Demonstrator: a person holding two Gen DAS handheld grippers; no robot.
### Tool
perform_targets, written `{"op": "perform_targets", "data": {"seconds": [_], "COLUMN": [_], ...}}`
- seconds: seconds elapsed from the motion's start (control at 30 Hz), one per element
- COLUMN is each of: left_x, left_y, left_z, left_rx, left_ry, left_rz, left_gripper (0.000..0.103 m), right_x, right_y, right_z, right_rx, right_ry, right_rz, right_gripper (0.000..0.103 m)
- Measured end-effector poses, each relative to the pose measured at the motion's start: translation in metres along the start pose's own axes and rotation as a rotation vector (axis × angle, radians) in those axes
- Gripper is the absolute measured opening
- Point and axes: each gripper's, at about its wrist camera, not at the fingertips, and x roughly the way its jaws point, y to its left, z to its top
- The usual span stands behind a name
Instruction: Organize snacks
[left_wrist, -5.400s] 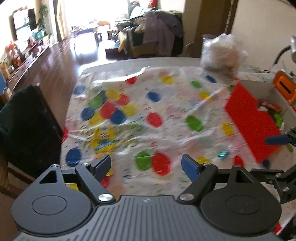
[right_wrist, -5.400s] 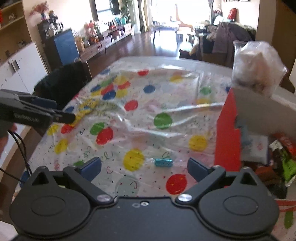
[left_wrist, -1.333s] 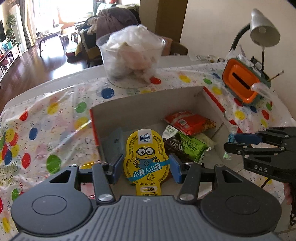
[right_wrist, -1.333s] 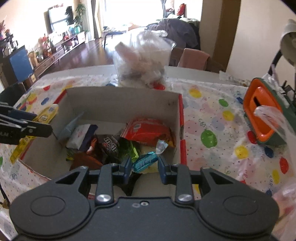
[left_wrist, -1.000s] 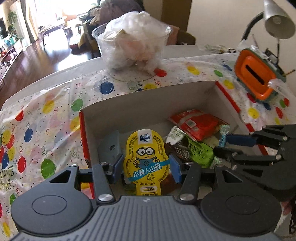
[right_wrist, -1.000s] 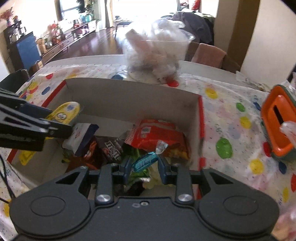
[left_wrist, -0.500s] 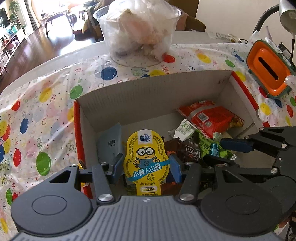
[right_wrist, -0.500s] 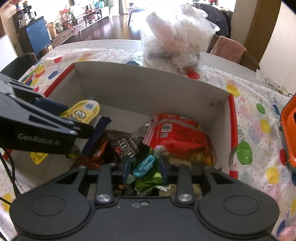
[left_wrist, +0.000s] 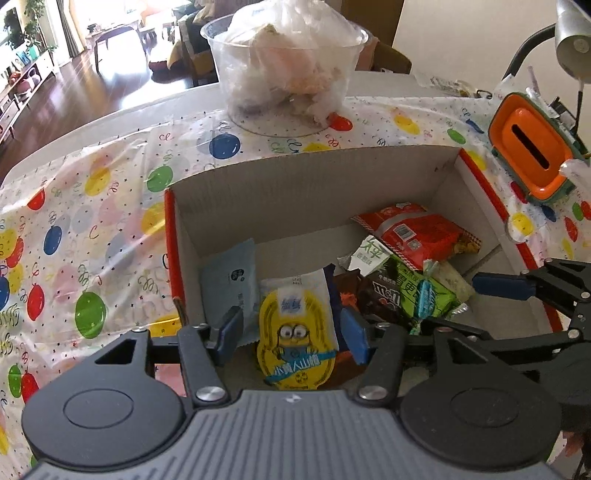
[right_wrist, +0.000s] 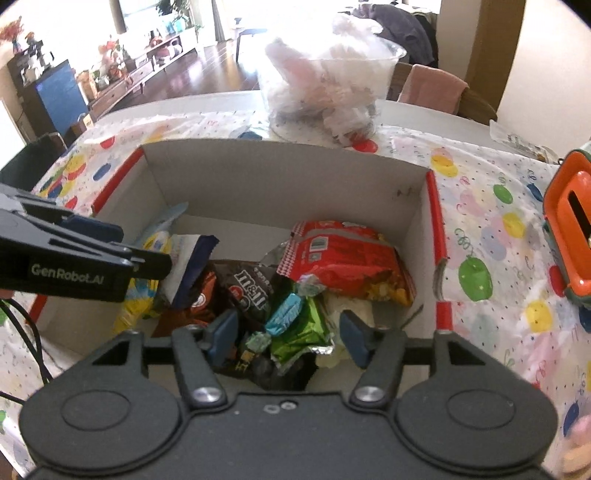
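Observation:
A red-rimmed cardboard box (left_wrist: 310, 192) (right_wrist: 284, 177) holds several snack packs. My left gripper (left_wrist: 291, 332) is open over the box's near left part; the yellow Minions snack (left_wrist: 297, 343) lies loose below it, free of the jaws. My right gripper (right_wrist: 290, 334) is open over the near middle; the small blue candy (right_wrist: 284, 308) (left_wrist: 424, 295) lies on a green pack (right_wrist: 306, 332) between the jaws, untouched. A red pack (right_wrist: 343, 262) and a brown M&M's pack (right_wrist: 251, 288) lie behind.
A clear plastic tub (left_wrist: 288, 66) (right_wrist: 328, 81) of wrapped items stands behind the box. An orange holder (left_wrist: 532, 147) (right_wrist: 569, 229) sits to the right, by a desk lamp (left_wrist: 572, 48). A balloon-print cloth (left_wrist: 74, 229) covers the table.
Both grippers have opened: the left let go of the Minions snack and the right let go of the blue candy; both now lie in the box.

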Motion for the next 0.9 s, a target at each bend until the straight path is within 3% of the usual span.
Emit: {"op": "perform_targets", "data": {"seconds": [0.1,0.23,0.73,0.9], "left_x": [-0.009,-0.026,-0.087,-0.108], "left_y": [0.004,0.008,0.023,0.026], "left_z": [-0.005,-0.013,-0.037,-0.048], "left_rx": [-0.007,0.000,0.016,0.022], "left_ry": [-0.018,-0.061,-0.222,-0.274], "left_rz": [-0.017,-0.021,-0.023,-0.013], "left_gripper": [0.058,0.070,0.079,0.080], "right_x": [-0.012,-0.027,-0.083,-0.099], "right_y": [0.000,0.002,0.011,0.016], "right_z": [-0.003,-0.007,-0.023,-0.031], "right_rx": [0.015,0.037,0.113,0.115], "right_ry": [-0.023,-0.056,-0.197,-0.235], "right_rz": [0.007,0.014,0.007,0.003], "right_gripper": [0.067,0.074,0.099,0.102]}}
